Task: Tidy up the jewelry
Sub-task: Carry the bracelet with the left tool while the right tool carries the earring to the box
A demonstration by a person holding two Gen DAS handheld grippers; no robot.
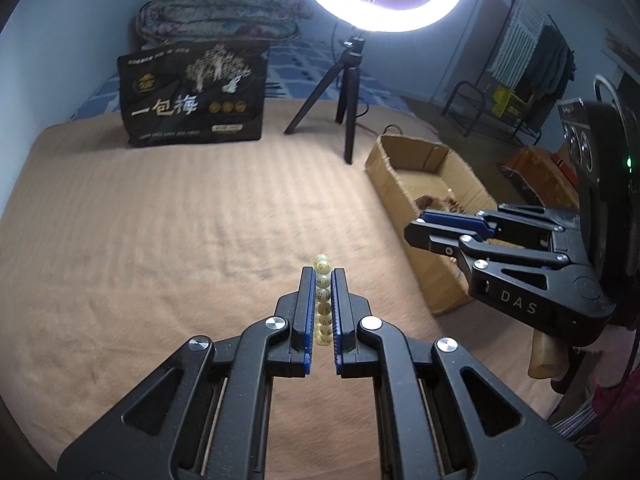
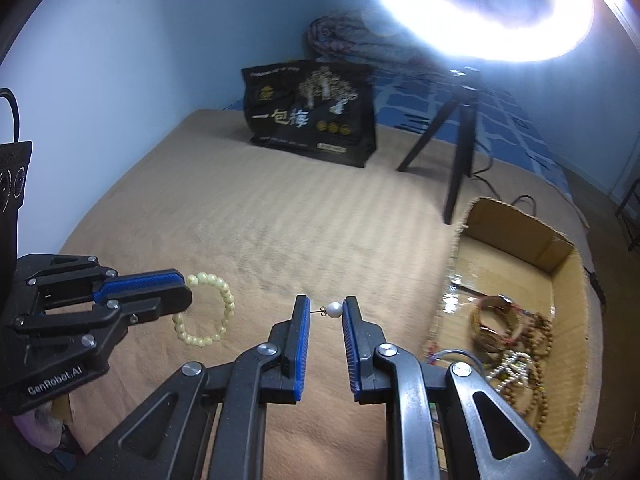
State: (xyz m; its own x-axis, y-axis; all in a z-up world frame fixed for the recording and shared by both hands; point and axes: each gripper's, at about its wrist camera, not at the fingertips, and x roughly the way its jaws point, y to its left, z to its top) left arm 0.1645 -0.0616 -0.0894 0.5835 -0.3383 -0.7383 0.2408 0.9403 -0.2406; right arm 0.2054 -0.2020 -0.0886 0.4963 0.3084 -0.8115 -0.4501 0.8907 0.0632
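Observation:
My left gripper [image 1: 324, 274] is shut on a pale yellow bead bracelet [image 1: 323, 300], seen edge-on between its blue pads. In the right wrist view that bracelet [image 2: 208, 308] hangs as a ring from the left gripper [image 2: 182, 292], above the tan blanket. My right gripper [image 2: 326, 305] is shut on a pearl earring [image 2: 334, 310], the pearl against the right pad and its thin post reaching the left pad. The right gripper [image 1: 418, 224] hovers over the near end of the cardboard box [image 1: 404, 184]. Inside the box [image 2: 560, 256] lie several bead bracelets and necklaces [image 2: 516, 348].
A tan blanket [image 1: 160, 220] covers the bed. A black printed bag [image 1: 192, 96] stands at the back, with a ring light on a black tripod [image 1: 348, 96] beside it. A folded quilt [image 1: 216, 12] lies behind. Chairs and a clothes rack [image 1: 532, 60] stand at far right.

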